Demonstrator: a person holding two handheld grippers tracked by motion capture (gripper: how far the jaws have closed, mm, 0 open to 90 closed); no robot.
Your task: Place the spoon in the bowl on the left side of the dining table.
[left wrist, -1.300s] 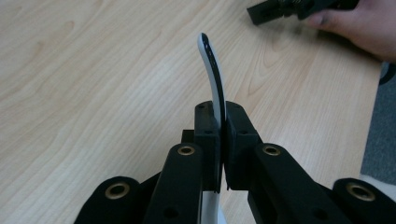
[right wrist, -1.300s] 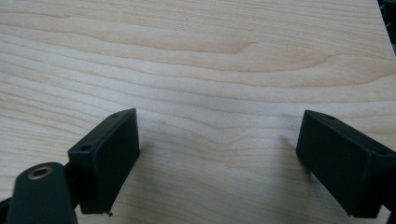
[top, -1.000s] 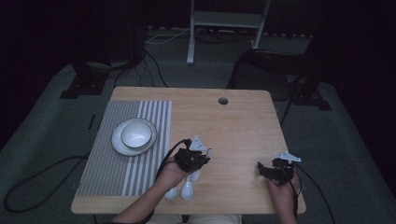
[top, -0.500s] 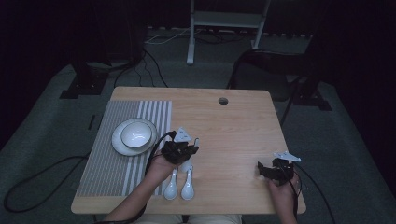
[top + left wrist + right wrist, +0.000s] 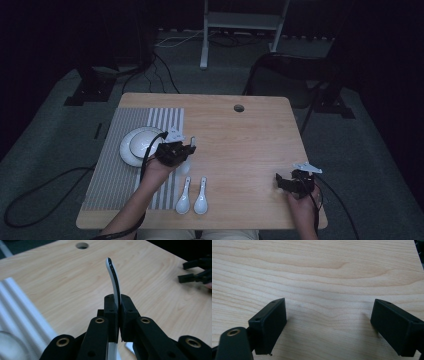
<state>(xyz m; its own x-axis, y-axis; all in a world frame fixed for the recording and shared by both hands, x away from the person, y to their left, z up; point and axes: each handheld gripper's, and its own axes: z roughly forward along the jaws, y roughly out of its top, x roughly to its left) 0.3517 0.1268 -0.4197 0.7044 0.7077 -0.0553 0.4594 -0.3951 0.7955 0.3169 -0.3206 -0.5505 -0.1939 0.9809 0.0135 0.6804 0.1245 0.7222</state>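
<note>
The left gripper (image 5: 186,149) sits left of centre in the high view, jaws pinching a white spoon (image 5: 113,277) by its handle, beside the bowl (image 5: 137,145) on the striped mat (image 5: 112,175). Two more spoons (image 5: 192,196) lie at lower centre. At lower right, the right gripper (image 5: 284,182) has its jaws spread over bare table (image 5: 324,270).

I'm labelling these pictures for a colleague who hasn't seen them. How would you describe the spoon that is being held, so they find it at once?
Start at the striped mat on the left of the wooden table. At the mat's right edge, beside the white bowl, the left gripper is shut on a white spoon. Unlike the two spoons lying flat near the front edge, it is off the table, clamped between black jaws.
</note>
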